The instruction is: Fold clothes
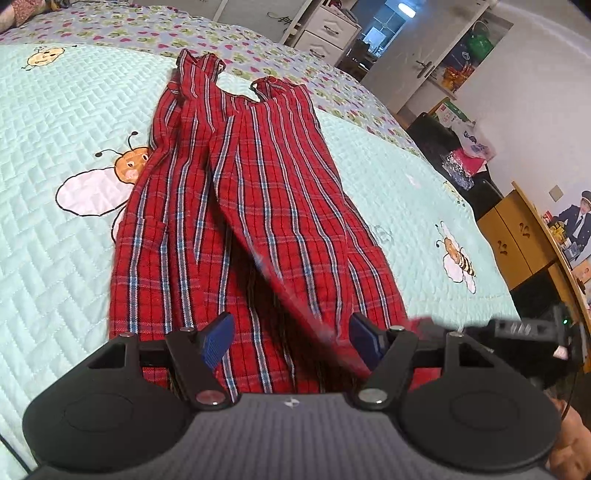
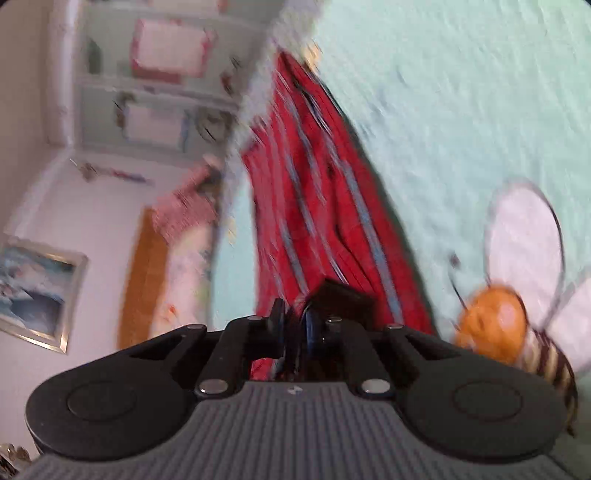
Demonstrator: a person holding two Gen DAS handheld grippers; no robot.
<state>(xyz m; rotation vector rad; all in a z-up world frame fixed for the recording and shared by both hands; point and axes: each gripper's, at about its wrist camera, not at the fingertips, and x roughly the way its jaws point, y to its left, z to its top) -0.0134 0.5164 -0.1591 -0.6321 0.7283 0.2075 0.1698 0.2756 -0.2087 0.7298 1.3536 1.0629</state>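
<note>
A wide bed (image 1: 55, 122) fills most of the left wrist view, spread with a pale mint quilted cover stitched with cartoon bees (image 1: 458, 260); a strip of lilac fabric (image 1: 122, 27) printed with small hearts runs along its far edge. Beyond it stands a white drawer unit (image 1: 327, 33), and past that a doorway opens onto a dimmer room lit by a ceiling lamp (image 1: 406, 8). A white door (image 1: 413, 62) with a lever handle stands open. Wooden cabinets (image 1: 517, 240) line the plain pale wall. In the blurred right wrist view, white shelving (image 2: 147, 85) rises above a framed picture (image 2: 37, 291).
</note>
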